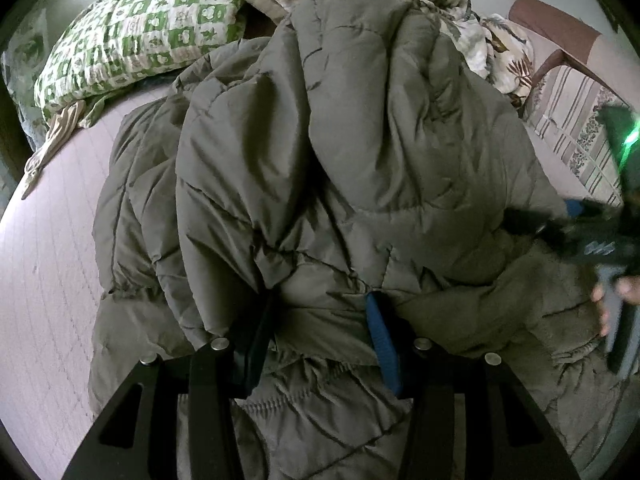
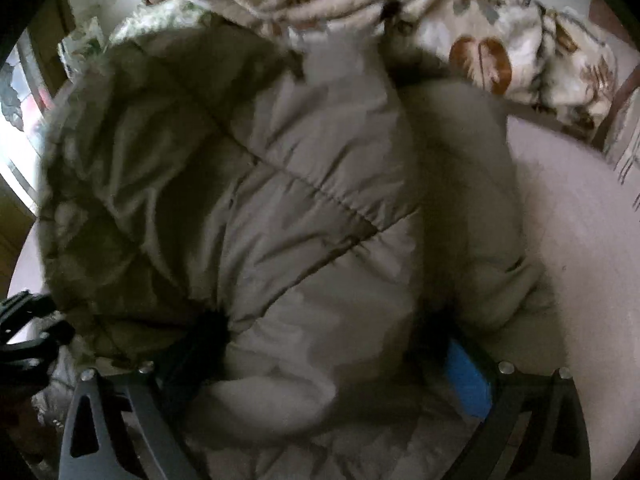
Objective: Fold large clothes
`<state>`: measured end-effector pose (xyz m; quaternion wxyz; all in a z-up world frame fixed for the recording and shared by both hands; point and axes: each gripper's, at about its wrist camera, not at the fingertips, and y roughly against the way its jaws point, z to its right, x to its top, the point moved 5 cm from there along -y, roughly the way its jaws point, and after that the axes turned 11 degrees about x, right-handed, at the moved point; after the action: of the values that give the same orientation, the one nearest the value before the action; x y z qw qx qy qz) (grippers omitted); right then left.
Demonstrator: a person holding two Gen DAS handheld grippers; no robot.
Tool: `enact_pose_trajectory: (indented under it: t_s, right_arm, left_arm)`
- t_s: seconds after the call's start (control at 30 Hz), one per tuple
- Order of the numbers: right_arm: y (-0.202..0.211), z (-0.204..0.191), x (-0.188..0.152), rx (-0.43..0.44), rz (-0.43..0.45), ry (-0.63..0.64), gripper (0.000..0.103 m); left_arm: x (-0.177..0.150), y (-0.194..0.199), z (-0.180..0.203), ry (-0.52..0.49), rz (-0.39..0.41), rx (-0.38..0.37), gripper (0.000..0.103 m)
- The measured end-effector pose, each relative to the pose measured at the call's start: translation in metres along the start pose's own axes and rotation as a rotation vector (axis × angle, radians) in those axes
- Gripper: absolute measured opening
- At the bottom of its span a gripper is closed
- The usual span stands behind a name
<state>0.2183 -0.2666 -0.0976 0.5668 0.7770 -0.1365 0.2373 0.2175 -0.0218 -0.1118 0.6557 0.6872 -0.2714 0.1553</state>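
Two tools work on one padded olive-grey jacket [image 1: 320, 152] that lies heaped on a bed [image 1: 52, 280] covered in a pale pink sheet. The left tool [image 1: 316, 336] is closed about halfway on a bunched fold of the jacket's hem, its black finger on one side and its blue pad [image 1: 384, 344] on the other, both pressed into the cloth. Ahead of it the jacket bulges up in thick folds and hides most of the bed beyond. Off to its right, the right tool [image 1: 600, 236] shows as a dark blur with a person's fingers [image 1: 624, 288] around its handle.

The right tool's own view is blurred. Its jaws stand spread as wide as they go, with a puffy fold of the jacket [image 2: 280, 240] between them; whether the pads press on the cloth I cannot tell. The left tool [image 2: 28, 332] sits at its left.

Past the jacket, ahead of both tools, lie a green-and-white checked pillow [image 1: 140, 36] and a crumpled leaf-print blanket [image 1: 472, 32]. A striped cushion [image 1: 576, 128] lies far right.
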Motion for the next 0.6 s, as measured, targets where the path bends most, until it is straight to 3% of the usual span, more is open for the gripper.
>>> enact_pose_trajectory:
  t_s: [0.17,0.3,0.4,0.5,0.6]
  right_arm:
    - [0.038,-0.01,0.035,0.041,0.115,0.028,0.103]
    - [0.033,-0.022,0.067,0.099,0.139,0.027,0.103]
    - [-0.009,-0.031,0.076,0.126,0.056,0.024,0.103]
    - [-0.055,-0.03,0.064,0.082,-0.061,0.028,0.103]
    - [-0.071,-0.028,0.066,0.055,-0.09,0.051,0.103]
  left_arm:
    - [-0.004,0.002,0.002,-0.011,0.014,0.008,0.048]
    - [-0.006,0.004,0.004,-0.022,0.019,0.014,0.048]
    - [-0.007,0.006,0.006,-0.032,0.024,0.017,0.048]
    - [-0.01,0.007,0.008,-0.044,0.029,0.019,0.048]
    - [-0.009,0.007,0.01,-0.053,0.029,0.029,0.048]
